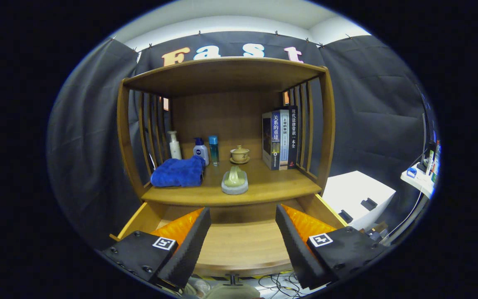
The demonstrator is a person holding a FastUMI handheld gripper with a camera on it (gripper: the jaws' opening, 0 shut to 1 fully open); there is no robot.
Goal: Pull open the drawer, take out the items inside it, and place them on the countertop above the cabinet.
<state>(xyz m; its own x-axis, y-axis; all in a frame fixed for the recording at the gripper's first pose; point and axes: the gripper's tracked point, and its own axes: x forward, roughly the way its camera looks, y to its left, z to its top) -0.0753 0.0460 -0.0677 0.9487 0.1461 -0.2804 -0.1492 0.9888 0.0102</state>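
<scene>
A wooden cabinet stands ahead with its drawer [239, 245] pulled out under my fingers; the bare wooden drawer floor shows between them. My gripper [243, 218] hangs open above the drawer with nothing between its fingers. On the countertop [272, 189] just beyond the fingers sits a pale green teapot-like piece on a grey round base [235, 180]. To its left lies a folded blue towel [179, 172].
Behind the towel stand a white bottle [174, 145], a white bottle with a blue cap [200, 150] and a blue tube [213, 150]. A lidded cup on a saucer [239, 154] and several upright books [281, 138] stand further right. A white box [357, 195] lies right of the cabinet.
</scene>
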